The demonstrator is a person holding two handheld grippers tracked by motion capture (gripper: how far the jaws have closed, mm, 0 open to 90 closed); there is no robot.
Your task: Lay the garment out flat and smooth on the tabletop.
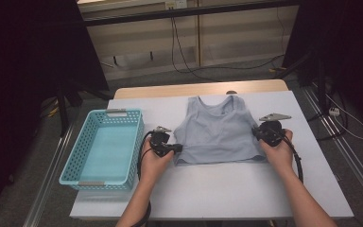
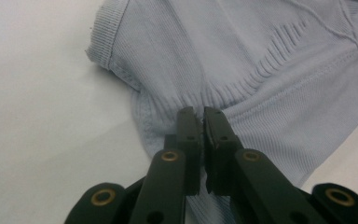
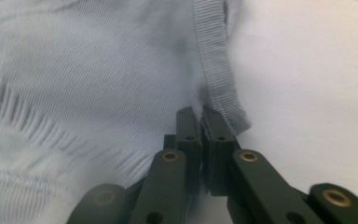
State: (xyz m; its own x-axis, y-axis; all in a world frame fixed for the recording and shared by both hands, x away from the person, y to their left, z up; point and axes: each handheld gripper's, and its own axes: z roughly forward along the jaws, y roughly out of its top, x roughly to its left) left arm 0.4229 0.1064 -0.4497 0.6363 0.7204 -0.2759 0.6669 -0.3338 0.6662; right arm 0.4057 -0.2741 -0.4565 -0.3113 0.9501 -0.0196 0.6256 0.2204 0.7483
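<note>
- High view: pale blue tank top (image 1: pixel 217 130) lies flat, centre of the frame, on the white table (image 1: pixel 227 189), straps toward the top edge, hem toward the person; not folded yet; turquoise basket (image 1: pixel 105 146) at left holds nothing, so the garment is not put away; judged stage: both side grips taken, the fold or lift itself not begun, everything after the grasp is left
- High view: left gripper (image 1: pixel 175 148) at the garment's lower left edge, right gripper (image 1: pixel 256 133) at its right side seam, slightly higher in the frame; both touch cloth; a hand behind each
- Left gripper view: jaws rise from the bottom centre, pressed nearly together; left gripper (image 2: pixel 199 114) pinches a thin fold of the ribbed cloth just below the armhole band; tank top (image 2: pixel 242 60) fills the upper right, bare table (image 2: pixel 37 116) at left; cloth bunches a little at the tips, so the grip looks real
- Right gripper view: jaws likewise closed to a sliver; right gripper (image 3: pixel 199 113) nips the tank top (image 3: pixel 88 79) right beside its ribbed edge band, band running from top centre down to the tips; table (image 3: pixel 317 93) at right; how deep the bite goes I cannot tell
</note>
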